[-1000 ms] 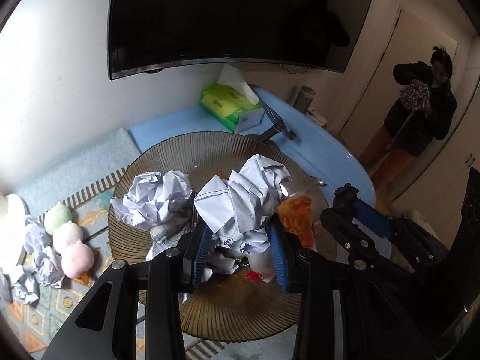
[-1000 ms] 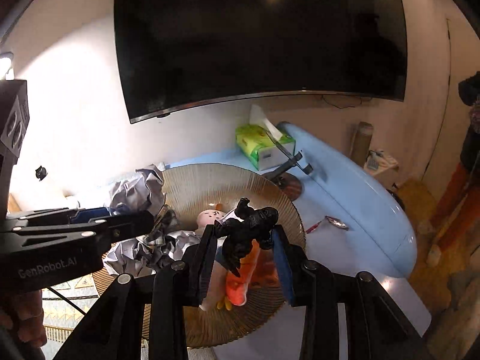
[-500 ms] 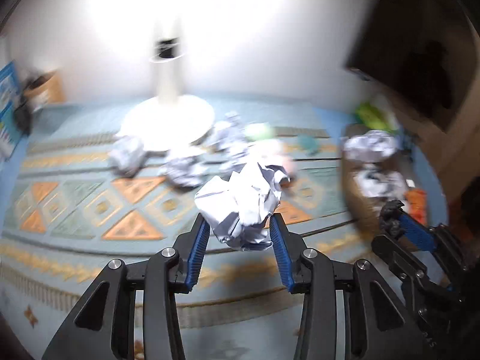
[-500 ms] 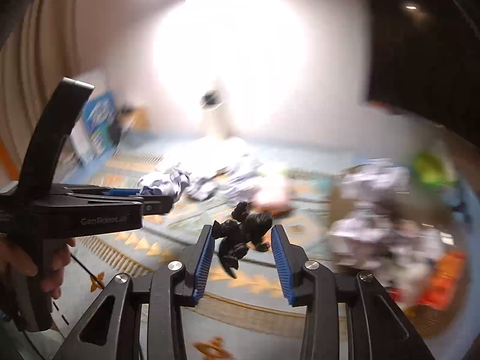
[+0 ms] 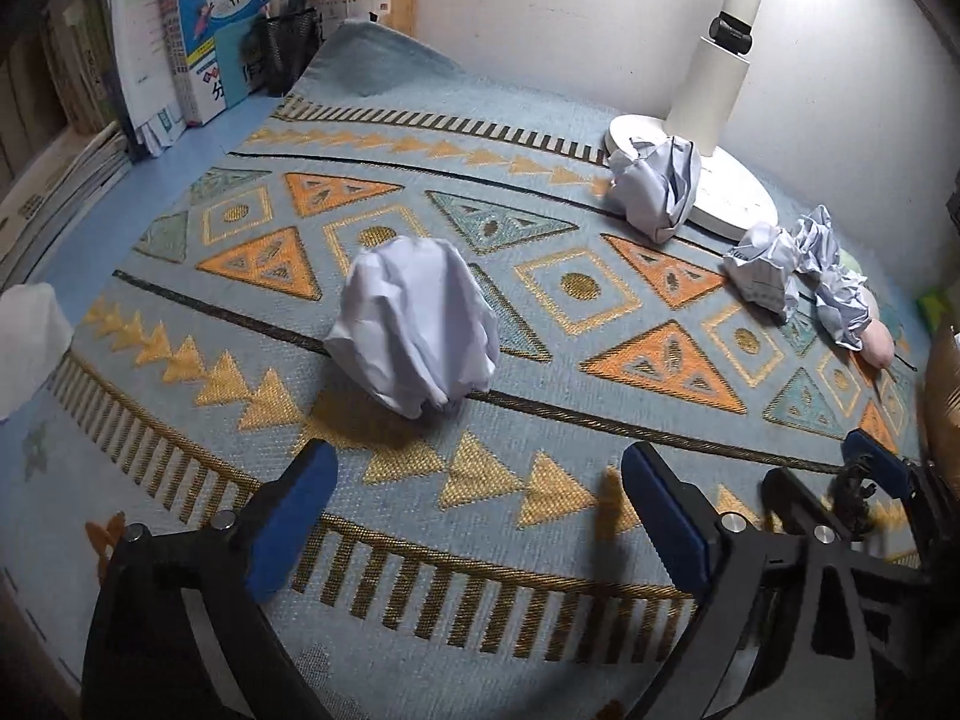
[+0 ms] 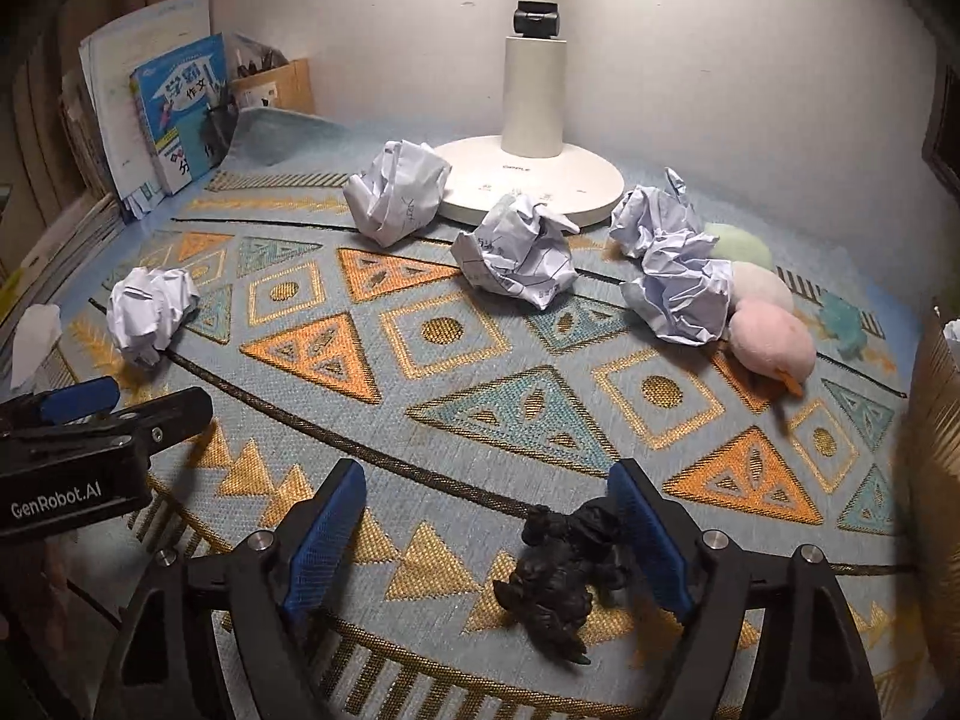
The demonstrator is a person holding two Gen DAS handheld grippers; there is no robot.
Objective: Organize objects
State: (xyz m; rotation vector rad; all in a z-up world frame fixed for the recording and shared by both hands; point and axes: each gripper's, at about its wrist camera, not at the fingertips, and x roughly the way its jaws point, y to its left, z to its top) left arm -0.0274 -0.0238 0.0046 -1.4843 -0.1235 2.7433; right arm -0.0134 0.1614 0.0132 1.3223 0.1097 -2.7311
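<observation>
My left gripper (image 5: 477,480) stands open above the patterned mat (image 5: 570,324). The crumpled white paper ball (image 5: 417,324) lies free on the mat just beyond its fingertips. My right gripper (image 6: 486,498) is open too, low over the mat (image 6: 444,384). A small black toy figure (image 6: 564,576) lies on the mat between the fingers, close against the right pad. In the left wrist view the right gripper (image 5: 840,492) shows at the lower right with the black figure (image 5: 855,492). The left gripper (image 6: 72,414) shows at the left edge of the right wrist view.
Other paper balls (image 6: 399,192) (image 6: 516,258) (image 6: 672,264) lie near the white lamp base (image 6: 528,186). Pink, white and green plush balls (image 6: 771,342) sit at the right. Books (image 6: 174,114) stand at back left. A brown woven plate's rim (image 6: 936,420) is at far right.
Both grippers swung left from the woven plate to over the mat. The left let go of the paper ball and the right let go of the black figure; both opened.
</observation>
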